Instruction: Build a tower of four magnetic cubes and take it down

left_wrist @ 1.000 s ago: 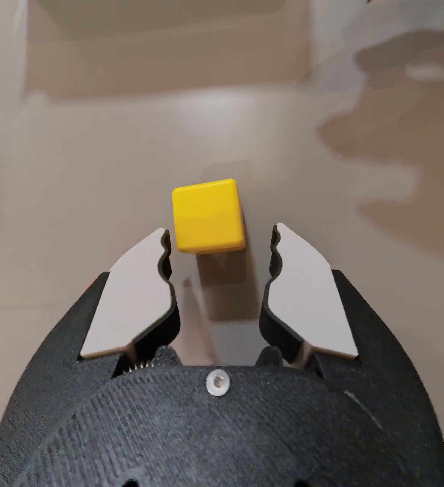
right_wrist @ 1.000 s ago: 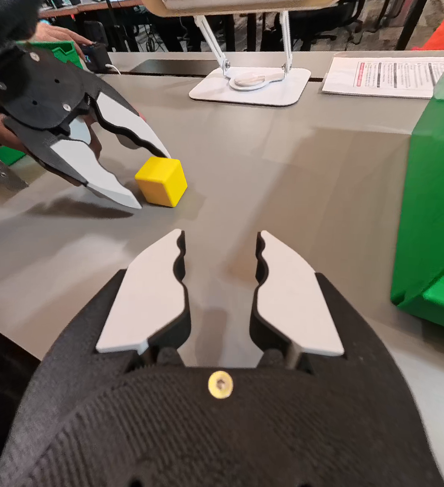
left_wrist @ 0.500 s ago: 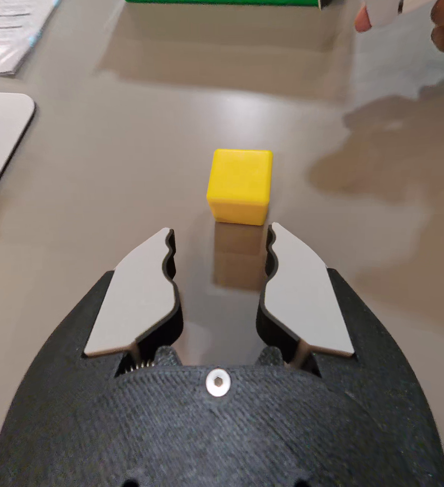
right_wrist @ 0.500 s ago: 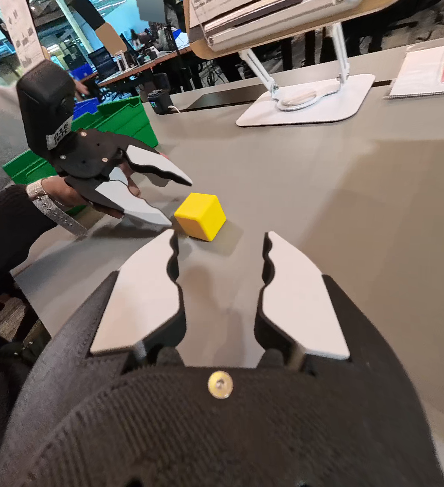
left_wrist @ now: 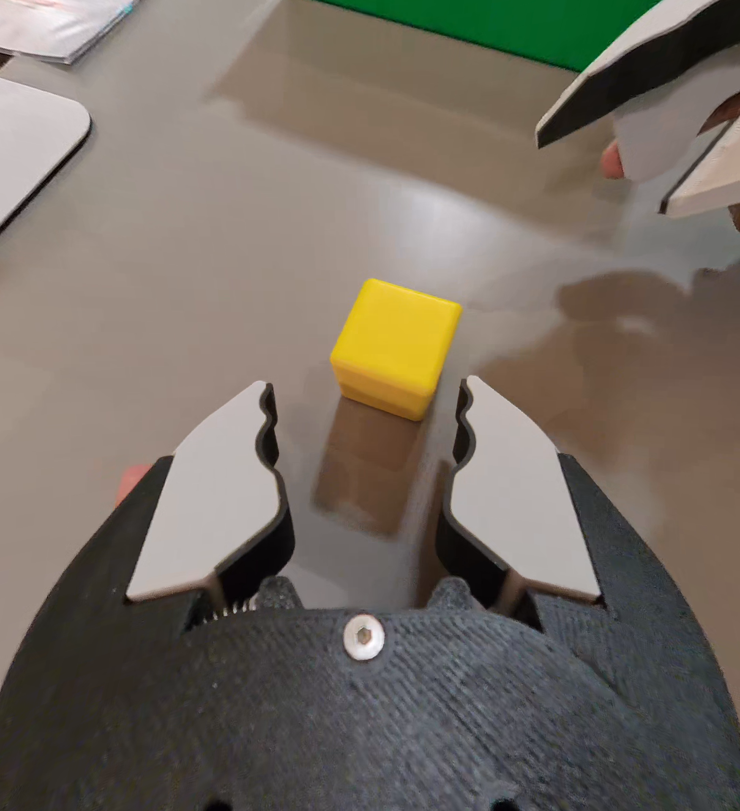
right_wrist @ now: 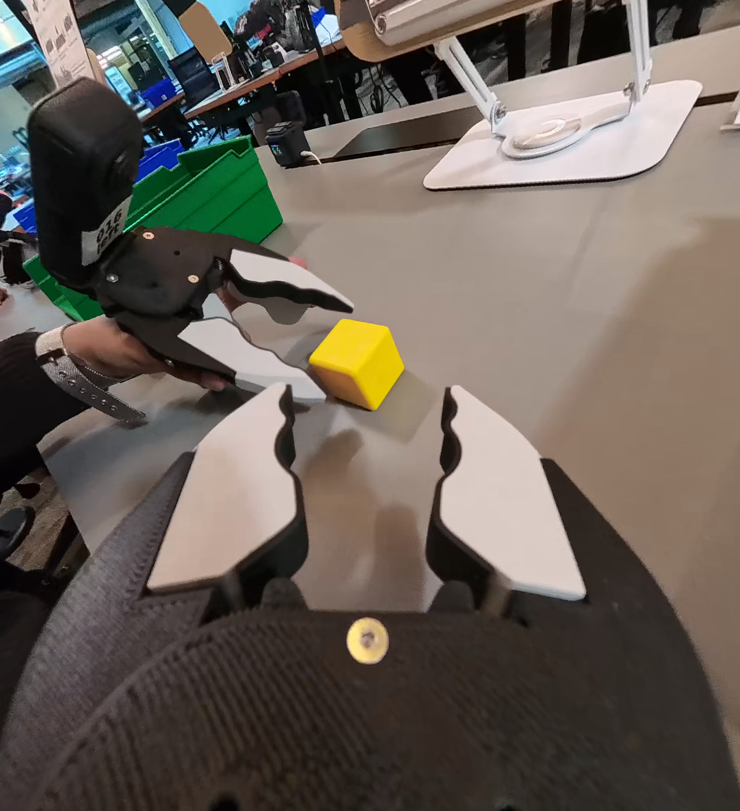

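A: Left gripper (left_wrist: pixel 366 395), jaws wide and empty; the cube (left_wrist: pixel 396 346) now lies just beyond its tips on the bench (left_wrist: pixel 227 245), nearer than a second ago.

B: Right gripper (right_wrist: pixel 366 406), likewise agape and empty, near the cube; green bin (right_wrist: pixel 210 193) farther off.

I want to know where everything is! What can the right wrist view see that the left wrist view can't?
Only the right wrist view shows the whole left gripper from outside with the hand holding it, a green bin behind it, a stand's white base, and the room beyond.

Only the left wrist view shows the right gripper from outside, at top right, and some papers at top left.

Both show the yellow cube sitting on the grey table, in front of each view's own open gripper, held by neither.
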`<action>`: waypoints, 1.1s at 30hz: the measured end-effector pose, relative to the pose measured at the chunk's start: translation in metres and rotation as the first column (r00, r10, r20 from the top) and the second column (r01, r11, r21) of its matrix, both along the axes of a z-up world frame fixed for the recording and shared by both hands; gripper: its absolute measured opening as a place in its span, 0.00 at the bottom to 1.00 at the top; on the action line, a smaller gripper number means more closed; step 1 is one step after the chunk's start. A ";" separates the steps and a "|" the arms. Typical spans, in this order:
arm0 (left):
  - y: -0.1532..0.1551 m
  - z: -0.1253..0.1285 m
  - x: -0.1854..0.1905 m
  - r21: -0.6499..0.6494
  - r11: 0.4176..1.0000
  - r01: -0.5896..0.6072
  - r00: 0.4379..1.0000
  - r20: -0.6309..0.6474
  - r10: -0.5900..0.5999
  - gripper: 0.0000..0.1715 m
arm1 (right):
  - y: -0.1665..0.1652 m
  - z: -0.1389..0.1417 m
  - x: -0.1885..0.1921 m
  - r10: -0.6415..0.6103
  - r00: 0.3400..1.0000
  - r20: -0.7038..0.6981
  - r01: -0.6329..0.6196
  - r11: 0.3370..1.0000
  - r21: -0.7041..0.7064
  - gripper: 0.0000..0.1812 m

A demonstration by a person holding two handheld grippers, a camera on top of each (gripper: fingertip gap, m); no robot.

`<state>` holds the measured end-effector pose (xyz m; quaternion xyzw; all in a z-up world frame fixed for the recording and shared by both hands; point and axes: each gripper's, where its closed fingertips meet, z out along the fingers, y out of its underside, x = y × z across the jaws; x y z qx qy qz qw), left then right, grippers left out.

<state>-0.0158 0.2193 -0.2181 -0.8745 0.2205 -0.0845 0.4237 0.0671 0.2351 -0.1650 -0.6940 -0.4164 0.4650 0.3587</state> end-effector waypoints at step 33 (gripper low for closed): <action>-0.012 0.018 -0.043 0.009 0.996 -0.086 0.996 0.019 0.086 0.48 | -0.008 -0.004 0.001 0.017 0.996 0.084 -0.027 0.992 0.120 0.36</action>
